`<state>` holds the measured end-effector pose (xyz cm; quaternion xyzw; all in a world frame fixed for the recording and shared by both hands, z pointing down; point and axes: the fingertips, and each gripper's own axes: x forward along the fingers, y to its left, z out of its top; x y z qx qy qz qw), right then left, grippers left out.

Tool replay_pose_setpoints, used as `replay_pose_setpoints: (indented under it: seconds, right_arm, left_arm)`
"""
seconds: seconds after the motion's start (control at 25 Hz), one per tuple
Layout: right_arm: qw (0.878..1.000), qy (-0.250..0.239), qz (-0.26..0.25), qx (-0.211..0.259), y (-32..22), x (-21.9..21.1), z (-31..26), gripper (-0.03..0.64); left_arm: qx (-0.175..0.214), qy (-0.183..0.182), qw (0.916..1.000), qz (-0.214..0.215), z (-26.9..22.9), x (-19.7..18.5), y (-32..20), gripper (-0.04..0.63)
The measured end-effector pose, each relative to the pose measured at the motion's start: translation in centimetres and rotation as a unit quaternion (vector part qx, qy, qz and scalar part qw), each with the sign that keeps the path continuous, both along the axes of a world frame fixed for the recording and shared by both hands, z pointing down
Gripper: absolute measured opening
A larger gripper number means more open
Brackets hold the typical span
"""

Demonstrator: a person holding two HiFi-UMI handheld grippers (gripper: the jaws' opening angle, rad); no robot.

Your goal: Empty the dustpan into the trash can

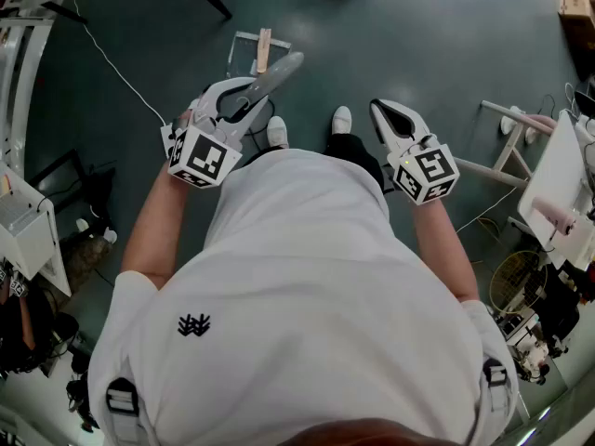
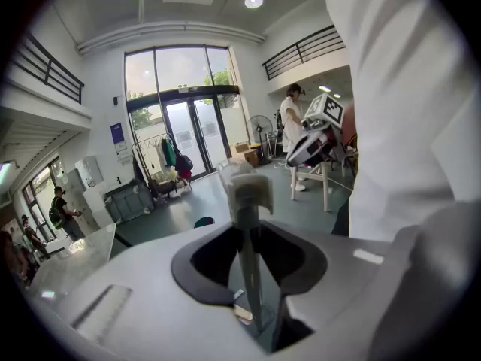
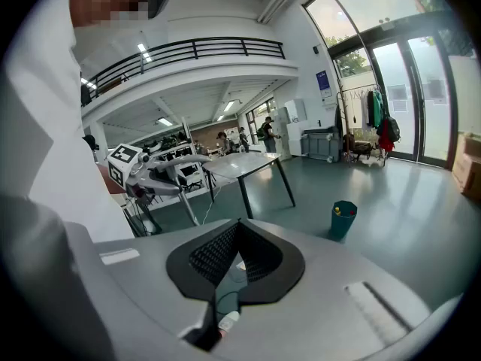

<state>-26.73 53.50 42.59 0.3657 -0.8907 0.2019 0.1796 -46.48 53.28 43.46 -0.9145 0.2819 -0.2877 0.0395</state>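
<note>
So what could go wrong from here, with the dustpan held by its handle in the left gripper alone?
1. Only the left tongs pinch the dustpan handle. The long handle could twist in them, tipping the dustpan and dropping the wooden piece that seems to lie in it.
2. The teal trash can stands well away, so a spill while carrying seems possible.
3. A white cable trails nearby and might cause a trip.

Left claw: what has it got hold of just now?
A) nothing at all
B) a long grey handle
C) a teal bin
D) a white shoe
B: in the left gripper view the left claw is shut on the dustpan handle, a grey rod that runs up between its jaws.
</note>
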Motion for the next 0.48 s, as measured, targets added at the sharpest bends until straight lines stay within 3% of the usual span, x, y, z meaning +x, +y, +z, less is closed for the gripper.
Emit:
replay_pose_setpoints:
  seconds: [0.48]
  right_arm:
    - [1.0, -0.012, 0.006, 0.02, -1.7, 6.9, -0.7, 0.0]
  left_arm:
    - [0.018, -0.003, 0.999, 0.041, -1.5, 7.6, -2.2, 0.15]
